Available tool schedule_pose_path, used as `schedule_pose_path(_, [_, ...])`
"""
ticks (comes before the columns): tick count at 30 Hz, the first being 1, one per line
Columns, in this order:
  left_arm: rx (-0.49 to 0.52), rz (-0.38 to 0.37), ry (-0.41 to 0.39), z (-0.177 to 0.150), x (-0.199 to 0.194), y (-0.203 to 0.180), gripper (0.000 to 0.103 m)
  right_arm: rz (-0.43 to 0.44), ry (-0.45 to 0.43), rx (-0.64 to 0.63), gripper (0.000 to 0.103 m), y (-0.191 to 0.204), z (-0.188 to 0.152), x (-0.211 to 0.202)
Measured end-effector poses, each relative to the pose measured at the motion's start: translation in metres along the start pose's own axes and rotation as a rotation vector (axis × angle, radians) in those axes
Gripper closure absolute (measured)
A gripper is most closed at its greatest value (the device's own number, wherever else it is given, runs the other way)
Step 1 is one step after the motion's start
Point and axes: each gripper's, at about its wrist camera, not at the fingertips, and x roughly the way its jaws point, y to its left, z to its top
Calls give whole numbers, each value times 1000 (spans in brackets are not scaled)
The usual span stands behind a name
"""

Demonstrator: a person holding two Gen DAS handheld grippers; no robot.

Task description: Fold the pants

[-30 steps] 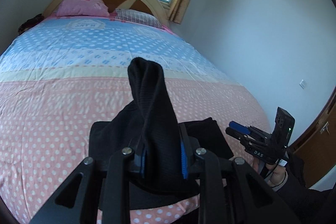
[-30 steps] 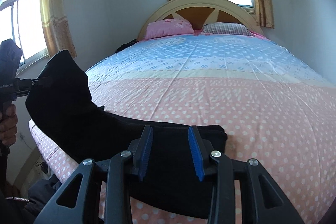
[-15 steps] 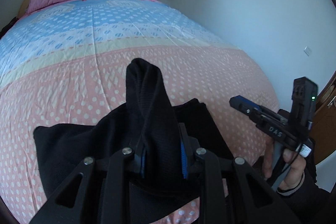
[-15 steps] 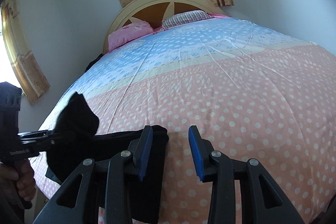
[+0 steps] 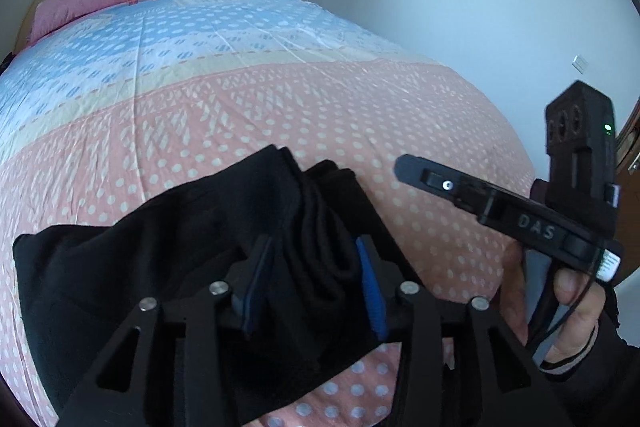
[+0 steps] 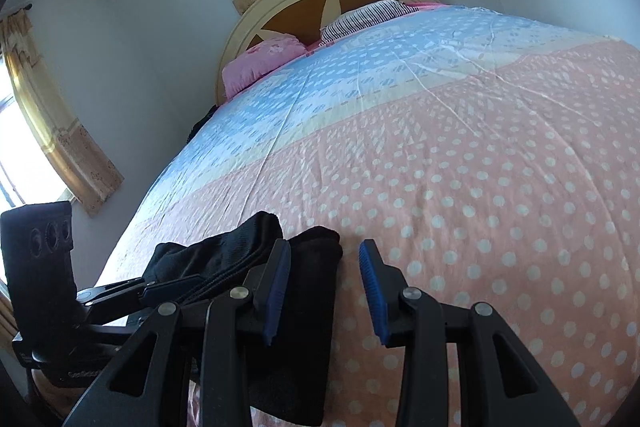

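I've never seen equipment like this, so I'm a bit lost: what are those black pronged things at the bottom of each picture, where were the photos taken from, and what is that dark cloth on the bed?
There is no robot here. A person holds a hand-operated two-finger gripper in each hand, and a wide-angle camera on each one looks out along its fingers. One picture comes from the left gripper, the other from the right gripper. The dark cloth is a pair of black pants, lying partly folded on the polka-dot bedspread. The left gripper has a bunched part of the pants between its blue pads, which stand apart rather than pressed tight. The right gripper is open and holds nothing, hovering beside the pants' edge. Two pillows lie at the headboard.
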Motion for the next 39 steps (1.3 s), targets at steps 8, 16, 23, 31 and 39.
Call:
schedule_pose_path(8, [-21,126,-176,-15,-59,31,27,164,66,12,28,26,-1,-3])
schedule_pose_path(16, [-176,342,-176,-43,-60,106,22,138,201,1,27,58,-19,26])
schedule_pose_path(23, [-239,368,-133,-59,-44,131,20,149,270,-36,83,60,-25,46])
schedule_pose_path(31, [-252,370,-140,-60,-45,136,11,187,158,-66,87,57,-25,-1])
schedule_pose_path(39, [-209,391,-92,-63,-27,130,9,114,249,-1,87,14,-47,11])
